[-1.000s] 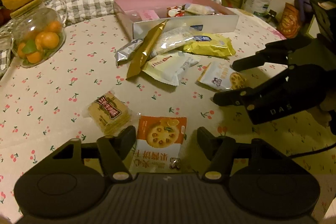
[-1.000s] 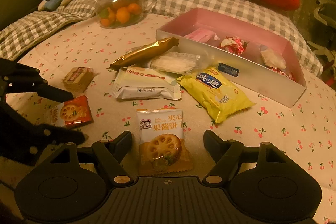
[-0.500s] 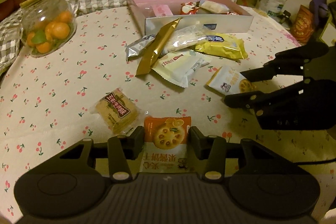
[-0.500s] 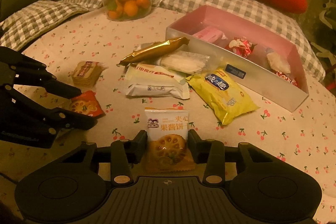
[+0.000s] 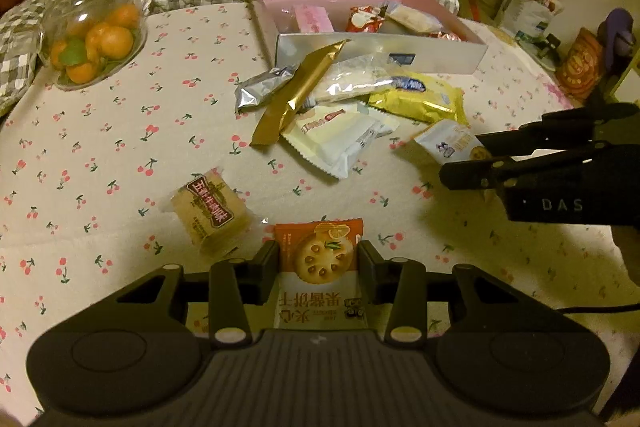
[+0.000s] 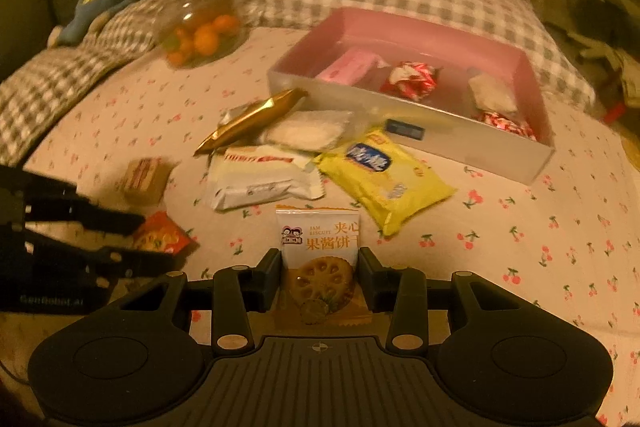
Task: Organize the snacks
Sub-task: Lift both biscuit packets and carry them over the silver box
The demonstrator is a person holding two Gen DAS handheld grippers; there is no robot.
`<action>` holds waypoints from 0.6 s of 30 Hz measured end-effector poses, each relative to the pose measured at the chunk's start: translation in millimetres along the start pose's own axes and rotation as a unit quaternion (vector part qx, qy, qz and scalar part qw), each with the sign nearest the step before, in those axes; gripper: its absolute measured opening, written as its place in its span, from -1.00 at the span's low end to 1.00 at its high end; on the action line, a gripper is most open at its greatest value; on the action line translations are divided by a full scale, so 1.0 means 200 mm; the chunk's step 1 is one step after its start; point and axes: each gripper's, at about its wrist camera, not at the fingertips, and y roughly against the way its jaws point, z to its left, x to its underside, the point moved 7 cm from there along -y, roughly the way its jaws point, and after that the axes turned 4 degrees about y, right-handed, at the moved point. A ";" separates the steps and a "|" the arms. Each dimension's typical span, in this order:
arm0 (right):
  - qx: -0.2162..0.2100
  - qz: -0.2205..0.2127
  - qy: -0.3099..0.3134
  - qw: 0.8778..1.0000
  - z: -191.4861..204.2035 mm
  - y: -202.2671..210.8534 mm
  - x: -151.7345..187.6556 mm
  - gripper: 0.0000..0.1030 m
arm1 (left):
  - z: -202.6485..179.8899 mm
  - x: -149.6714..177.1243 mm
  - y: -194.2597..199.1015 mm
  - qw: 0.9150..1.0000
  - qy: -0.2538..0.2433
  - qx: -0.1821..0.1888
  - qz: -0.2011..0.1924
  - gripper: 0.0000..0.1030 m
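My left gripper (image 5: 318, 259) has its jaws closing on an orange biscuit packet (image 5: 320, 291), and the pads press its two sides near the table's front edge. In my right gripper (image 6: 318, 267), a white jam-biscuit packet (image 6: 318, 235) is gripped by its lower half and held slightly off the cloth. The left wrist view shows that right gripper (image 5: 464, 159) at the right with the white packet (image 5: 444, 143) in it. A pink box (image 6: 400, 115) at the back holds several wrapped snacks.
In front of the box lie a gold bar (image 5: 296, 95), a yellow packet (image 5: 416, 95), a white packet (image 5: 336, 135) and a silver one (image 5: 260, 91). A small tan cake (image 5: 208, 211) sits left of my left gripper. A glass jar of oranges (image 5: 92, 35) stands far left.
Both pairs of jaws have come in from wide apart onto their biscuit packets. The right gripper has risen a little with the white packet.
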 end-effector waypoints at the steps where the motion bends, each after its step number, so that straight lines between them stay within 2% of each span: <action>1: 0.002 -0.001 -0.003 1.000 -0.01 0.01 -0.01 -0.24 | 0.00 -0.01 0.00 1.000 0.003 0.002 -0.001 -0.25; 9: 0.008 -0.017 0.000 1.000 -0.01 0.08 -0.06 -0.24 | -0.05 -0.06 0.04 1.000 0.015 0.017 -0.010 -0.25; 18: 0.006 -0.020 -0.032 0.999 -0.06 0.15 -0.12 -0.24 | -0.10 -0.13 0.06 0.999 0.031 0.027 -0.024 -0.25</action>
